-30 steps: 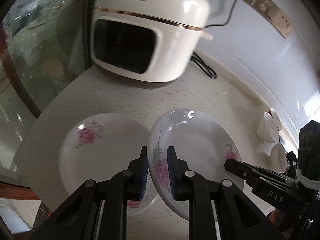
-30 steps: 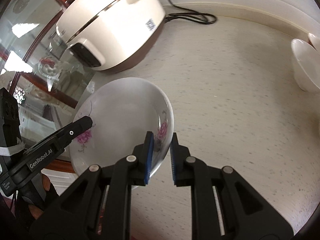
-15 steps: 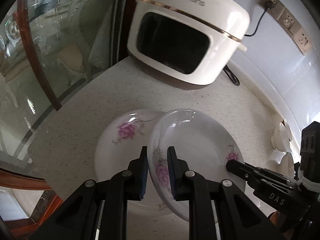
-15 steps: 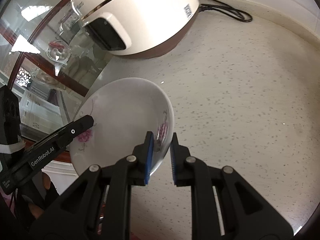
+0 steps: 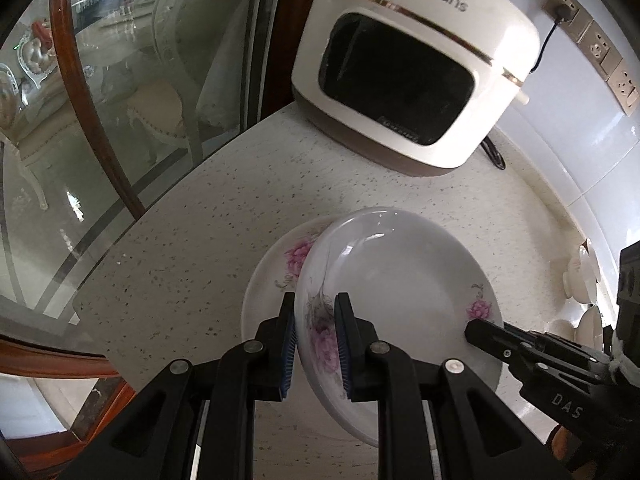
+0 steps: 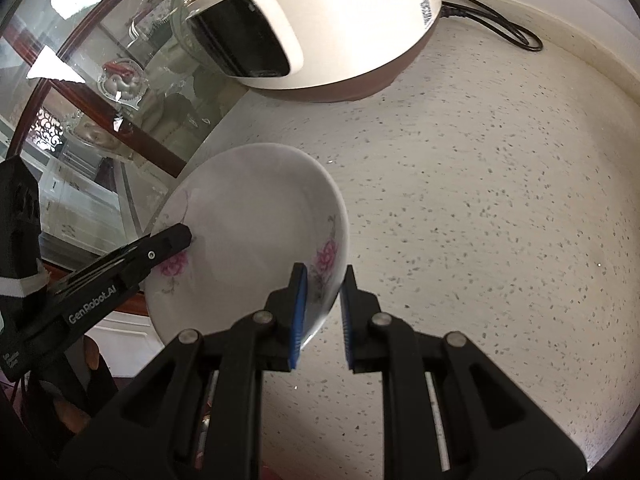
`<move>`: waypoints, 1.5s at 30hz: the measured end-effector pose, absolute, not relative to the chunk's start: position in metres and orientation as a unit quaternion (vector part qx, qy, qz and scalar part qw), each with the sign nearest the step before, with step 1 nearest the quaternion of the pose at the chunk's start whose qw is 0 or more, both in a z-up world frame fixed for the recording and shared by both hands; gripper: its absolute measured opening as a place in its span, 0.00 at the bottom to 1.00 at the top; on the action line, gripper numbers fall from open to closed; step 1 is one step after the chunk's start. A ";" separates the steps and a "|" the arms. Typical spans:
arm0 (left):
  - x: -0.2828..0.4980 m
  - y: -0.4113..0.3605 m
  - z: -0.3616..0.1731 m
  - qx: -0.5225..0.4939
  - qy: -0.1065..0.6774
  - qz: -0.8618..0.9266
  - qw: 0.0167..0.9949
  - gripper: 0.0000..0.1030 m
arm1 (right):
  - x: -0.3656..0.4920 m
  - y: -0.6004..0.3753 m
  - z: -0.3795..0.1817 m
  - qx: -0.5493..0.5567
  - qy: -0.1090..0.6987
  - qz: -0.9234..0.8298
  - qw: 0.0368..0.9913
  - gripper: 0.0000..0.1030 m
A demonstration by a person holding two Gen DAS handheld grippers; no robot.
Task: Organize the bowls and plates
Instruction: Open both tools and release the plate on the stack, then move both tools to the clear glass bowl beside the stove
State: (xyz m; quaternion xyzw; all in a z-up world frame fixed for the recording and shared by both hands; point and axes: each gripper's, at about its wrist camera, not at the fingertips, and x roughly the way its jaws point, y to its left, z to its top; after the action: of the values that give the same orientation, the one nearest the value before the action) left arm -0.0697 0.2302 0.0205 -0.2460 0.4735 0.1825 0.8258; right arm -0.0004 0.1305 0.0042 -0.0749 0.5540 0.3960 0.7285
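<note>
Both tools clamp one floral plate (image 5: 400, 280) by opposite rims, left tool (image 5: 316, 344) on its left edge and right tool (image 6: 322, 312) on its right edge, jaws narrow on the porcelain; the two-sided grip likely keeps the shallow dish steady while it hangs tilted just above a second floral plate (image 5: 276, 272) lying on the counter (image 5: 180, 240), apparently to stack them. Both plates are empty; the white bowls (image 5: 584, 276) far right hold nothing visible, and a rice cooker (image 5: 404, 64) stands at the far end.
</note>
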 end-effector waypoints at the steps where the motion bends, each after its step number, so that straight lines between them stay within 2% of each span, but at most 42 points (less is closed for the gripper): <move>1: -0.069 0.231 0.019 -0.245 0.475 0.183 0.825 0.18 | -0.002 0.132 0.004 -0.078 0.554 0.396 0.729 0.19; 13: -0.075 0.229 0.018 -0.211 0.490 0.196 0.823 0.24 | -0.012 0.149 -0.002 -0.105 0.555 0.392 0.726 0.19; 21: -0.076 0.221 0.024 -0.178 0.490 0.201 0.829 0.28 | -0.018 0.157 -0.004 -0.116 0.556 0.389 0.725 0.28; 22: -0.077 0.221 0.027 -0.166 0.487 0.211 0.831 0.31 | -0.019 0.157 -0.004 -0.117 0.556 0.389 0.725 0.29; 24: -0.080 0.222 0.034 -0.151 0.472 0.221 0.840 0.43 | -0.019 0.158 -0.003 -0.116 0.554 0.392 0.725 0.33; 31: -0.088 0.227 0.041 -0.158 0.459 0.232 0.843 0.49 | -0.019 0.160 -0.003 -0.119 0.553 0.388 0.728 0.51; 35: -0.089 0.229 0.050 -0.175 0.429 0.243 0.852 0.60 | -0.013 0.146 -0.002 -0.097 0.555 0.371 0.738 0.61; 38: -0.085 0.214 0.060 -0.165 0.404 0.224 0.872 0.65 | -0.011 0.131 -0.002 -0.076 0.558 0.361 0.743 0.64; 42: -0.071 0.179 0.072 -0.129 0.386 0.174 0.897 0.80 | -0.007 0.100 -0.005 -0.046 0.566 0.339 0.750 0.68; 45: -0.055 0.146 0.073 -0.094 0.393 0.127 0.906 0.82 | -0.002 0.070 -0.010 -0.023 0.573 0.313 0.757 0.70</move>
State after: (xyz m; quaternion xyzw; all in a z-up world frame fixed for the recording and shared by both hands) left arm -0.0547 0.1461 0.0731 -0.0943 0.3932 0.1266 0.9058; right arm -0.0023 0.0701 -0.0097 -0.0232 0.5729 0.3129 0.7572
